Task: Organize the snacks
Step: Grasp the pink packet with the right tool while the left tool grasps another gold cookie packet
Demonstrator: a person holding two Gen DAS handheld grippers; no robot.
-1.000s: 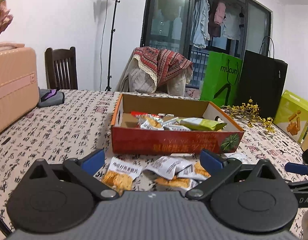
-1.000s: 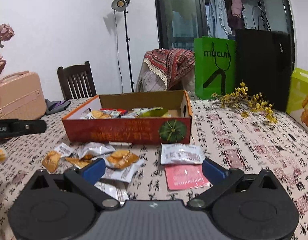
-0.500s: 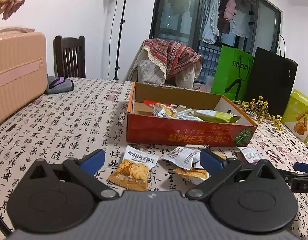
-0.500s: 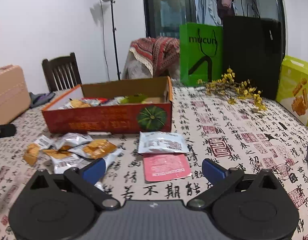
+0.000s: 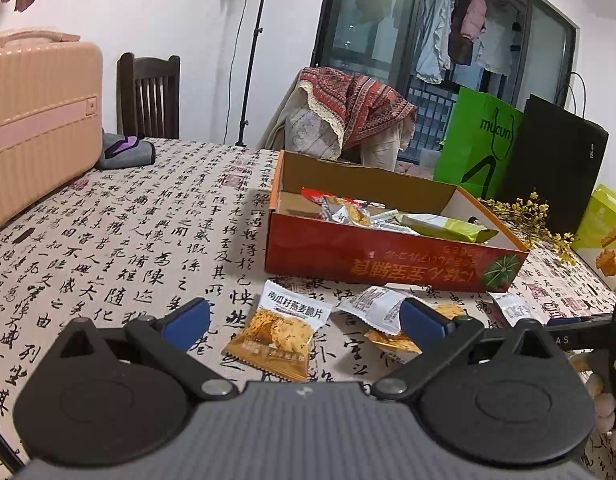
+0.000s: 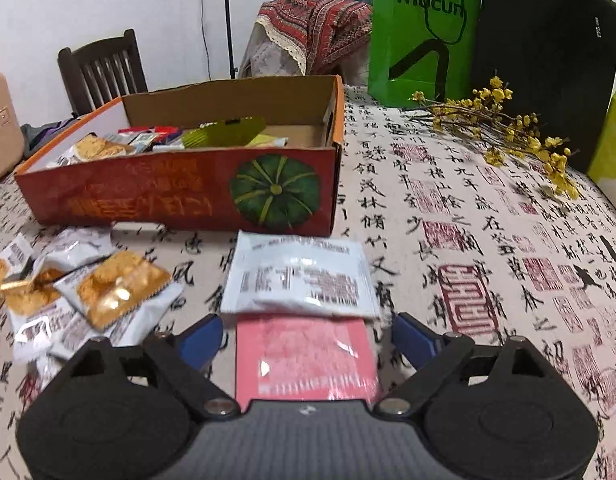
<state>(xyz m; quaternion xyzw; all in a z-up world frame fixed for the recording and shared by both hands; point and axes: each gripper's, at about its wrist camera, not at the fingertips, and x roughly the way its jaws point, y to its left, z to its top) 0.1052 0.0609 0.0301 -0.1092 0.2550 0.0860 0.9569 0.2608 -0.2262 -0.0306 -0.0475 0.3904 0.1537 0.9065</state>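
An open red cardboard box (image 5: 387, 258) (image 6: 180, 196) holds several snack packets. Loose packets lie on the tablecloth in front of it. In the left wrist view an orange-and-white oat crisp packet (image 5: 280, 334) lies between the wide-apart blue fingers of my left gripper (image 5: 304, 320), untouched. In the right wrist view my right gripper (image 6: 306, 334) hangs over a pink sachet (image 6: 306, 356), with a white sachet (image 6: 300, 280) just beyond. Its jaws are closing, and the pink sachet lies between them without the pads touching it. A pile of crisp packets (image 6: 108, 288) sits to the left.
A pink suitcase (image 5: 36, 120) and a grey pouch (image 5: 126, 152) stand at the table's left. Green (image 6: 421, 32) and black (image 6: 547, 52) bags, yellow dried flowers (image 6: 507, 128) and a lime box (image 5: 603, 236) line the far right. Two chairs stand behind the table.
The right gripper has moved forward and down toward the pink and white sachets, and its fingers have drawn in slightly. The left gripper has shifted a little, so the oat crisp packet now lies between its fingers.
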